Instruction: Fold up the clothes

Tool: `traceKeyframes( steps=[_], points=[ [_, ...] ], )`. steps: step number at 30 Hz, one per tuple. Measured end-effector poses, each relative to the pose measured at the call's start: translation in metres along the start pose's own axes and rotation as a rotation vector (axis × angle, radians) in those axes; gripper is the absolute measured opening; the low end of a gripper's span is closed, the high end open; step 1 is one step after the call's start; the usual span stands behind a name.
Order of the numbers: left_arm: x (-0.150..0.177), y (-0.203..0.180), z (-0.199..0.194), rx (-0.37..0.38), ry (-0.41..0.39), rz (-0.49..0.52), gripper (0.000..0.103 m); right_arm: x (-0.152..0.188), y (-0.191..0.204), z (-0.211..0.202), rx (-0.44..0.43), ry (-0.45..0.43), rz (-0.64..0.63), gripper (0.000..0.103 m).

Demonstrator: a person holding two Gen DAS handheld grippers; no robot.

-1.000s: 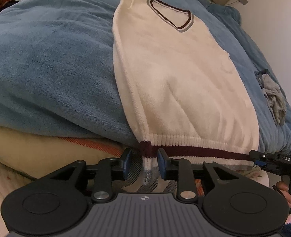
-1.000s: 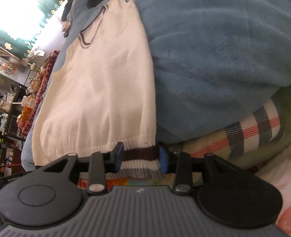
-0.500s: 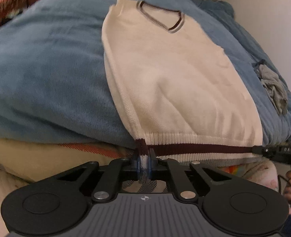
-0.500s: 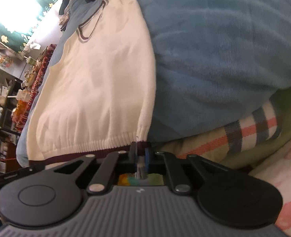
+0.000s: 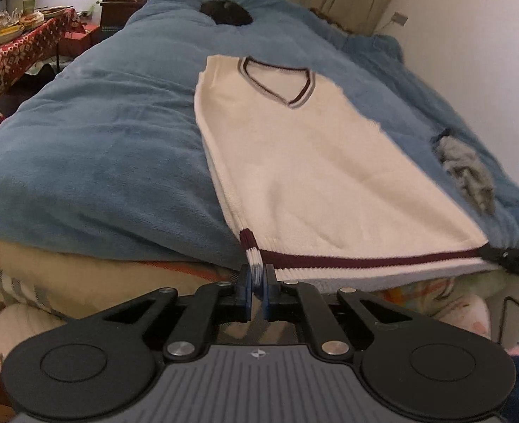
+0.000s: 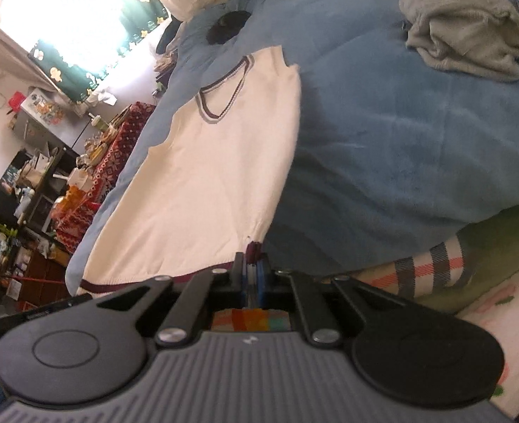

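Note:
A cream knit vest [image 5: 315, 162] with a maroon-trimmed V-neck lies flat on a blue blanket [image 5: 100, 148], collar at the far end. Its ribbed hem with a maroon stripe is nearest to me. My left gripper [image 5: 257, 275] is shut on the hem's left corner, which is lifted off the bed. My right gripper [image 6: 252, 268] is shut on the hem's other corner; in the left wrist view that gripper [image 5: 513, 257] shows as a dark shape at the right edge. In the right wrist view the vest [image 6: 203, 183] stretches away to the upper left.
A crumpled grey garment [image 5: 467, 172] lies on the blanket to the right of the vest, also as the grey garment [image 6: 467, 31]. A small black item [image 5: 226, 12] sits near the far end. Plaid bedding [image 6: 425, 271] hangs below the blanket. A cluttered red-clothed table [image 5: 16, 53] stands left.
Both grippers closed on the hem corners, then rose, lifting the hem off the bed edge. More of the room and the bed's far end has come into view.

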State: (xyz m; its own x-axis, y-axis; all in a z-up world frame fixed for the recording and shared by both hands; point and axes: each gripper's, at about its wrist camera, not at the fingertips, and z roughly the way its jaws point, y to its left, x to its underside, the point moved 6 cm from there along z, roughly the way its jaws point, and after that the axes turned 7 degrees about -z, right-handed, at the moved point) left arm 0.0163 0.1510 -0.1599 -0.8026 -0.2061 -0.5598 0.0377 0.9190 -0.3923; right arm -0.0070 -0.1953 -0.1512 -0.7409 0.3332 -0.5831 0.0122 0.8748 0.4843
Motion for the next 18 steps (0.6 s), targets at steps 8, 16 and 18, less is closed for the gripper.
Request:
traceKeyframes(
  steps=[8,16,18],
  points=[
    [-0.015,-0.005,0.011,-0.015,0.015,0.003,0.006,-0.011,-0.002,0.002,0.05,0.037,-0.015,0.006],
    [-0.047,-0.014,0.029,-0.035,0.017,0.013,0.006,-0.027,-0.002,0.023,0.097,0.088,-0.034,0.007],
    [-0.054,-0.017,0.034,-0.035,0.02,0.018,0.006,-0.033,0.002,0.028,0.105,0.095,-0.047,0.007]
  ],
)
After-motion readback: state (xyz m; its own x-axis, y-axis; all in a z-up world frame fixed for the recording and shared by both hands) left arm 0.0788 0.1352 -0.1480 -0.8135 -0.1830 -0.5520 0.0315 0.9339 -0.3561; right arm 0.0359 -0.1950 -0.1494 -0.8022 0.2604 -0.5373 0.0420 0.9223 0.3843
